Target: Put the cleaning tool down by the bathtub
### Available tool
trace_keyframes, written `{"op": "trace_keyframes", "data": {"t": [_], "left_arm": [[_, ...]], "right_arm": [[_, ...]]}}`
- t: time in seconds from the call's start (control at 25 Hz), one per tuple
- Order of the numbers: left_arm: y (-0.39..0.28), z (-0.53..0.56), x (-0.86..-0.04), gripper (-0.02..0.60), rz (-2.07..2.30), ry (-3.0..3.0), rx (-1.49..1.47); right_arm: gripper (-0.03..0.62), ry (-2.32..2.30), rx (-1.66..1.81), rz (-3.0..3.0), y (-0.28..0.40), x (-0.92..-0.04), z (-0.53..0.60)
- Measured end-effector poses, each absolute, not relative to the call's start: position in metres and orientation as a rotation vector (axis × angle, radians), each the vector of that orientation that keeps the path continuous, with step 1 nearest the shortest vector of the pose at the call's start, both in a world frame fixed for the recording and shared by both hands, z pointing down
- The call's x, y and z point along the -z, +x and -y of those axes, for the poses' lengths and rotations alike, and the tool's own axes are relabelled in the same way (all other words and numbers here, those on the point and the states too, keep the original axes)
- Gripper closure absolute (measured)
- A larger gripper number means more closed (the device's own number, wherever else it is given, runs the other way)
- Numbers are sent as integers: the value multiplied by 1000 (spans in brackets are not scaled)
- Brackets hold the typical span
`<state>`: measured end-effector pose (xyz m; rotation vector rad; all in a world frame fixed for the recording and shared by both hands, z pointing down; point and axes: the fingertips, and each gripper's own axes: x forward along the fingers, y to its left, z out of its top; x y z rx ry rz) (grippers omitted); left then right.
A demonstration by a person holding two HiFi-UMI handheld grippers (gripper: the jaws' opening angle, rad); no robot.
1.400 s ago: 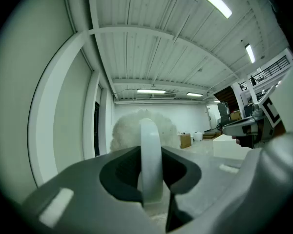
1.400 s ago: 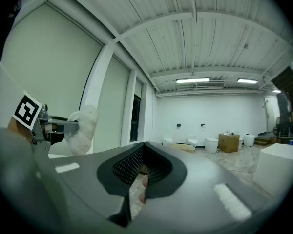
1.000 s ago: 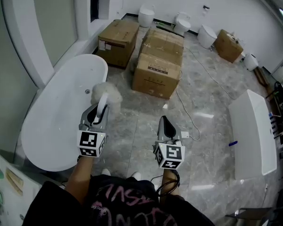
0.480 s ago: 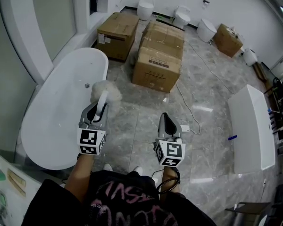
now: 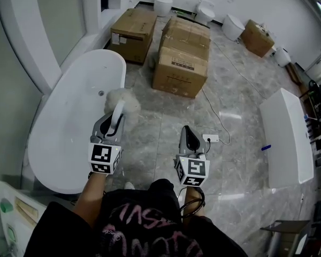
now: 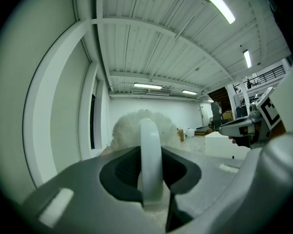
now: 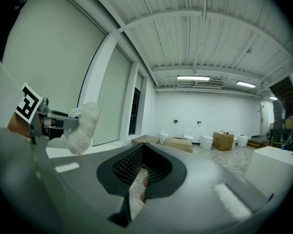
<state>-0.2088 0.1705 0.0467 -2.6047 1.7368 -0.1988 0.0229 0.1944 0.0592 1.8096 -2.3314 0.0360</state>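
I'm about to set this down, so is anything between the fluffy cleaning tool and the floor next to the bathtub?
Nothing visible. The left gripper holds the fluffy cleaning tool at the edge of the bathtub, and the marble floor beside it is bare; the cardboard boxes stand farther off.

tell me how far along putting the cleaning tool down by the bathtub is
Done: the cleaning tool is gripped and held up close to the bathtub. In hand: the left gripper is shut on its white handle, fluffy head in the air. Left: lower it to the floor beside the tub and release. The right gripper is shut, empty.
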Motion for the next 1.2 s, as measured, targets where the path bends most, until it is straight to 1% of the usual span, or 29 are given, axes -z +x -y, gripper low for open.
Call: {"op": "trace_keyframes", "data": {"t": [0.6, 1.2], "left_arm": [[-208, -153, -55, 494, -1696, -2636, 178], [-174, -81, -82, 494, -1725, -2639, 284]], "right_arm": [[571, 1800, -7, 2289, 21, -65, -181], [572, 1766, -95, 2314, 54, -92, -99]]}}
